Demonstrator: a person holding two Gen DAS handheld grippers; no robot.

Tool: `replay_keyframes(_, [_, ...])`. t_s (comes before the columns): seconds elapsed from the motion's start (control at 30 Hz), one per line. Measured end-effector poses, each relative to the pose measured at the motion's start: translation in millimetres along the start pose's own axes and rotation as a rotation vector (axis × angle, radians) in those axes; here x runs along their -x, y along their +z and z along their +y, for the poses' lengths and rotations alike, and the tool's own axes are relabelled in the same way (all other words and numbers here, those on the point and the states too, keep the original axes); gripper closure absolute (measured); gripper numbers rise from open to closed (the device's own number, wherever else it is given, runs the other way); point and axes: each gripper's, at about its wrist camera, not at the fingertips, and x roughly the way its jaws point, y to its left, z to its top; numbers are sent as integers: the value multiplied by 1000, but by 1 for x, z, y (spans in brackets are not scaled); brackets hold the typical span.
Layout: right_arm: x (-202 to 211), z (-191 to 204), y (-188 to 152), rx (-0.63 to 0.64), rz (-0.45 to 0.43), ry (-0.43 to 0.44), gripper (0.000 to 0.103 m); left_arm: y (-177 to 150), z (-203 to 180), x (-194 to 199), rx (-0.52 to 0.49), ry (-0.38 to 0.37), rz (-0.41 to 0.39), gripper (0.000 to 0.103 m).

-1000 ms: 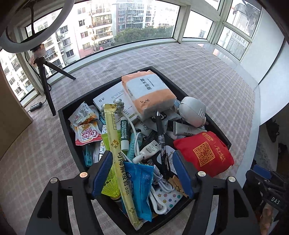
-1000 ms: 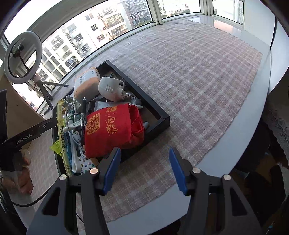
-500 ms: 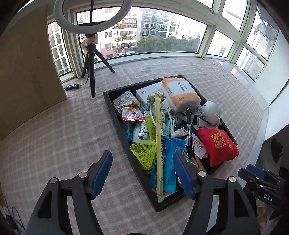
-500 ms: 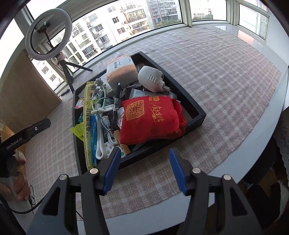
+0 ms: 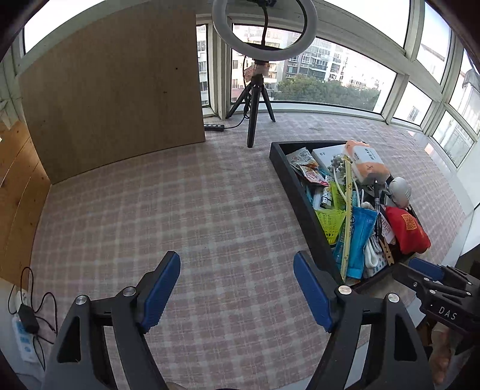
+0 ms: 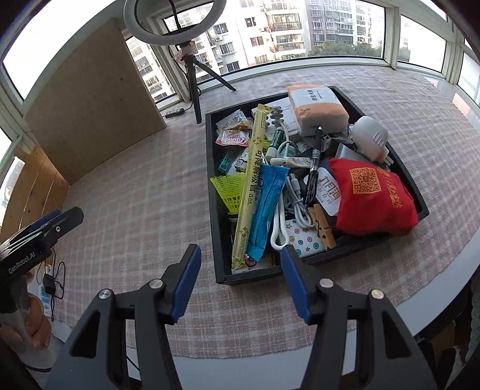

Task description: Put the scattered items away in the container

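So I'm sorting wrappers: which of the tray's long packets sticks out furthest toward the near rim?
The yellow packet: its lower end reaches nearer the tray rim than the shorter blue packet beside it.

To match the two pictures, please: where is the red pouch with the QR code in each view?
Left wrist: red pouch at far right, in the near right corner of the black tray.
Right wrist: red pouch right of centre.
Shared landmark: ring light.
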Motion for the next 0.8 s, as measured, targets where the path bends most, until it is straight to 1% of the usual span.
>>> replay_keyframes(0.2, [-13, 58, -4, 94, 13, 45, 48, -17, 46, 12, 60, 24, 5, 27])
replay_keyframes(0.43, [-27, 116, -13, 164, 23, 82, 48, -30, 94, 24, 112, 62, -1, 27])
replay_keyframes(0.63, [-38, 153, -20, 196, 19, 96, 48, -37, 131, 24, 153, 68, 2, 26])
replay_keyframes(0.8, [-50, 173, -25, 202, 28, 101, 48, -41, 146, 23, 145, 63, -10, 26])
